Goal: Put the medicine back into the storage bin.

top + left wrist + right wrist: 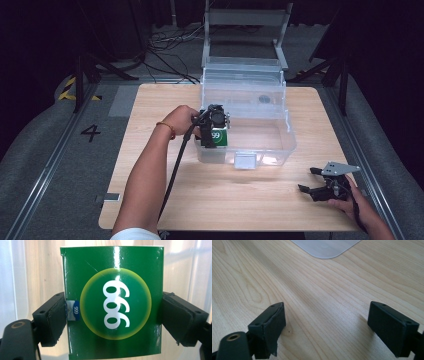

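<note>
Box: my left gripper [113, 317] clamps the green carton [112, 302] by both side walls.
Handling: I judge it light, glossy, crushable; hold mid-height.
Right gripper [325, 325]: open, empty.

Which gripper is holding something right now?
The left gripper: its fingers clamp the green box at the clear bin. The right gripper rests open on the table, nothing between its fingers.

Light wooden table [240, 205] sitting on grey floor [45, 150], dark curtains hanging all around behind it. Floor number 4 [90, 132] lying left of the table, yellow-black hazard tape [67, 89] further back left, cables [170, 45] trailing behind the table.
</note>
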`<state>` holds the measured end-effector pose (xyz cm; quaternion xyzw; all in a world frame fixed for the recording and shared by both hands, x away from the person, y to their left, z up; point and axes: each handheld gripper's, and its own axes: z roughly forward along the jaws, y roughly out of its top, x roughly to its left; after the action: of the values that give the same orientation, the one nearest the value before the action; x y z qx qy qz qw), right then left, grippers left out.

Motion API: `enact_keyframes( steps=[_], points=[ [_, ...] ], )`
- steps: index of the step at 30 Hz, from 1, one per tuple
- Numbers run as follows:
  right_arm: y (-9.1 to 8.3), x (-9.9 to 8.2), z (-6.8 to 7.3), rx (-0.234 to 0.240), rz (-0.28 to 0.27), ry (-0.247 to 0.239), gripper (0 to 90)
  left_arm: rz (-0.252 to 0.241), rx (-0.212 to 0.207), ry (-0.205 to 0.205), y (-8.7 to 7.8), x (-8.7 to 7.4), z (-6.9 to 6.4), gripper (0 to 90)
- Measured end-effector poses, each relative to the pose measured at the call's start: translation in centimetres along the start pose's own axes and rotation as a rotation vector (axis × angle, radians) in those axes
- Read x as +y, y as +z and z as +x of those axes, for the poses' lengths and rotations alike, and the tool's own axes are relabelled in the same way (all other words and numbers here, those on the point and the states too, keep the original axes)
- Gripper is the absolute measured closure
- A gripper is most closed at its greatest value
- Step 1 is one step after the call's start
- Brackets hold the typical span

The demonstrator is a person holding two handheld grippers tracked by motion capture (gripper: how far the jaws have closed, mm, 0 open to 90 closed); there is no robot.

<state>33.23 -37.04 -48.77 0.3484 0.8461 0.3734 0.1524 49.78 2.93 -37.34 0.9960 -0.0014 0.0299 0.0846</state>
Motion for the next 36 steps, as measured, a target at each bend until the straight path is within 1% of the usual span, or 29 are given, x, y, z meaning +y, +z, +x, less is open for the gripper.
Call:
enact_keyframes(
  steps=[1,3,5,7,9,10,11,12,14,15,16,17,20,21,23,29,30,32,34,35,36],
  points=[
    [0.0,0.0,0.0,0.0,0.0,-0.001,15.0,-0.009,-0.01,-0.007,0.1,0.2,0.1,14.8],
    [0.0,0.0,0.0,0.0,0.0,0.0,15.1,-0.006,-0.011,-0.012,0.2,0.3,0.0,14.8],
    [0.0,0.0,0.0,0.0,0.0,-0.001,15.0,0.005,-0.001,-0.002,0.6,0.6,-0.1,14.9],
    [0.0,0.0,0.0,0.0,0.0,-0.001,15.1,0.026,-0.005,0.001,0.7,0.7,-0.1,14.8],
    [0.0,0.0,0.0,0.0,0.0,-0.001,15.1,0.034,-0.013,0.007,0.8,0.6,0.0,14.8],
    [0.0,0.0,0.0,0.0,0.0,-0.001,15.1,0.024,-0.01,0.007,0.8,0.5,0.0,14.8],
    [0.0,0.0,0.0,0.0,0.0,-0.001,15.1,0.045,-0.008,0.018,0.8,0.4,0.0,14.8],
    [0.0,0.0,0.0,0.0,0.0,-0.001,15.0,0.042,-0.002,0.02,0.9,0.3,0.0,14.9],
    [0.0,0.0,0.0,0.0,0.0,-0.001,15.0,0.054,0.0,0.022,0.7,0.3,0.0,14.9],
    [0.0,0.0,0.0,0.0,0.0,-0.001,15.0,0.051,0.009,0.021,0.7,0.3,-0.1,14.9],
    [0.0,0.0,0.0,0.0,0.0,-0.001,15.0,0.051,0.009,0.021,0.7,0.3,-0.1,14.9],
    [0.0,0.0,0.0,0.0,0.0,-0.001,15.0,0.061,0.009,0.024,0.6,0.3,-0.1,14.9],
    [0.0,0.0,0.0,0.0,0.0,-0.001,15.1,0.06,0.01,0.023,0.3,0.3,-0.2,14.9],
    [0.0,0.0,0.0,0.0,0.0,-0.001,15.1,0.055,0.016,0.028,0.2,0.3,-0.3,14.9],
    [0.0,0.0,0.0,0.0,0.0,-0.001,15.0,0.034,0.015,0.017,0.0,0.1,-0.2,15.0],
    [0.0,0.0,0.0,0.0,0.0,-0.001,15.0,-0.01,0.012,0.007,-0.8,-0.2,-0.2,14.9],
    [0.0,0.0,0.0,0.0,0.0,-0.001,15.0,-0.038,0.013,0.002,-0.9,-0.3,-0.3,14.9],
    [0.0,0.0,0.0,0.0,0.0,-0.001,15.1,-0.057,0.018,0.008,-1.4,-0.3,-0.3,14.9],
    [0.0,0.0,0.0,0.0,0.0,-0.001,15.1,-0.132,0.062,0.011,-2.4,-0.5,-0.5,15.6],
    [0.0,0.0,0.0,0.0,0.0,-0.001,15.1,-0.165,0.072,0.012,-2.9,-0.6,-0.6,15.5],
    [0.0,0.0,0.0,0.0,0.0,-0.001,15.1,-0.178,0.068,0.013,-3.2,-0.6,-0.7,15.6]
  ],
)
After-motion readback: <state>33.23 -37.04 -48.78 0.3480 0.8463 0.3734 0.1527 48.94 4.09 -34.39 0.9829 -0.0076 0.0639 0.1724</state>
